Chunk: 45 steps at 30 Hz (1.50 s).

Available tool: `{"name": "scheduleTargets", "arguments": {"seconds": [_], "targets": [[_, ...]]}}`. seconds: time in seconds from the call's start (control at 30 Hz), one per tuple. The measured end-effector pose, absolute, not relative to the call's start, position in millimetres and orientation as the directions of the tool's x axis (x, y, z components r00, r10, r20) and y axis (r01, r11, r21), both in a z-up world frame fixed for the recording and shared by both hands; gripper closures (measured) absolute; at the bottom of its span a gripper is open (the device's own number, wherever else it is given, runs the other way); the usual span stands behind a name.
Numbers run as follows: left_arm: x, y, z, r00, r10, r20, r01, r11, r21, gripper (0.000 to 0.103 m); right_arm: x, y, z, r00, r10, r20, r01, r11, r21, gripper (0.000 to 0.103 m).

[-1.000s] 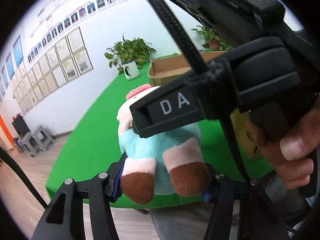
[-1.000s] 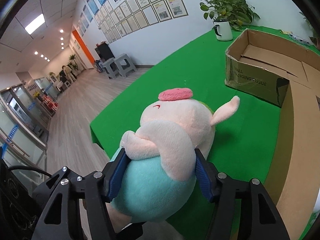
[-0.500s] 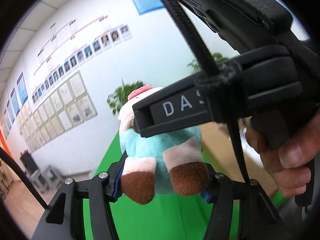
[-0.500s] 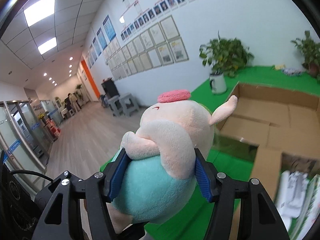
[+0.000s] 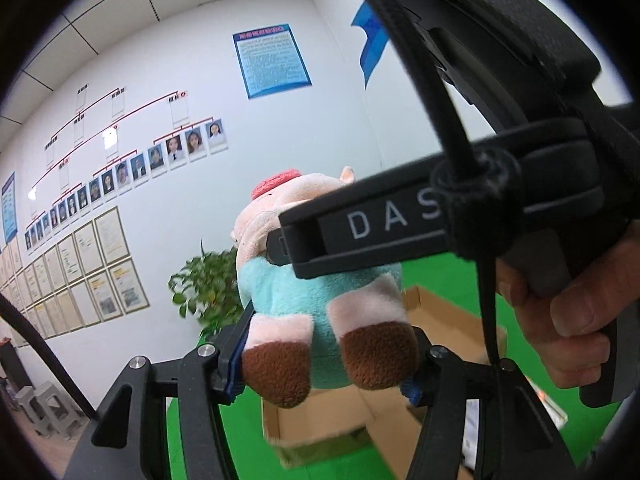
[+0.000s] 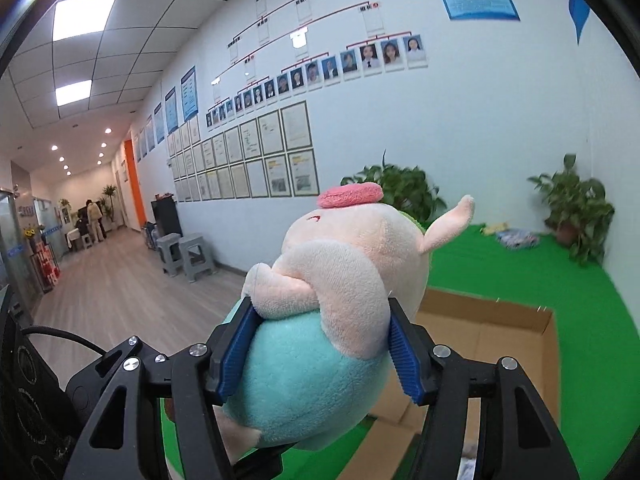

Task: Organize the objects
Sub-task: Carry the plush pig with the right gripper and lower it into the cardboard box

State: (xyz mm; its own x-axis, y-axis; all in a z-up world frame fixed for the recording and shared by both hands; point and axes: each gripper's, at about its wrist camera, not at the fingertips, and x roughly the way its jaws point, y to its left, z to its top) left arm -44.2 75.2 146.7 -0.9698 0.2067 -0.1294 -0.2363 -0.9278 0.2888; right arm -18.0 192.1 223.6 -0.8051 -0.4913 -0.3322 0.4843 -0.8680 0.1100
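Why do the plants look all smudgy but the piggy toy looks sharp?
Left wrist view: the piggy toy is crisp, the plant and box behind are smeared. Right wrist view: the toy is sharp, the plants blurry, and the wall lines bend from the round lens.

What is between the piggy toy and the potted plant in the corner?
In the right wrist view, green cloth stretches between the pig toy and the corner plant, with a small heap of blurry things on it.
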Motion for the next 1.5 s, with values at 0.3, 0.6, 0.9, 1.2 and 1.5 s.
{"name": "scheduleTargets", "arguments": {"seconds": [0.3, 0.6, 0.9, 1.2, 1.5], "targets": [[-97, 4, 162, -0.97, 0.193, -0.15, -0.225, -0.944, 0.242, 0.046, -93, 201, 302, -0.819, -0.481, -0.314, 0.487, -0.871, 0.065, 0.046], [-139, 4, 109, -0.937, 0.131, -0.323, -0.205, -0.957, 0.206, 0.046, -219, 165, 260, -0.716, -0.56, -0.418, 0.561, -0.817, 0.133, 0.046], [-219, -37, 46, -0.866, 0.066, -0.496, -0.189, -0.961, 0.202, 0.048, -315, 155, 138, -0.568, -0.637, -0.521, 0.579, -0.759, 0.297, 0.046], [-232, -41, -8, -0.778, 0.008, -0.628, -0.177, -0.962, 0.206, 0.05, -339, 137, 0, -0.453, -0.678, -0.579, 0.561, -0.722, 0.406, 0.046], [-218, -31, -32, -0.709, 0.03, -0.704, -0.196, -0.968, 0.156, 0.041, -353, 129, -43, -0.342, -0.56, -0.754, 0.495, -0.79, 0.362, 0.043]]}}
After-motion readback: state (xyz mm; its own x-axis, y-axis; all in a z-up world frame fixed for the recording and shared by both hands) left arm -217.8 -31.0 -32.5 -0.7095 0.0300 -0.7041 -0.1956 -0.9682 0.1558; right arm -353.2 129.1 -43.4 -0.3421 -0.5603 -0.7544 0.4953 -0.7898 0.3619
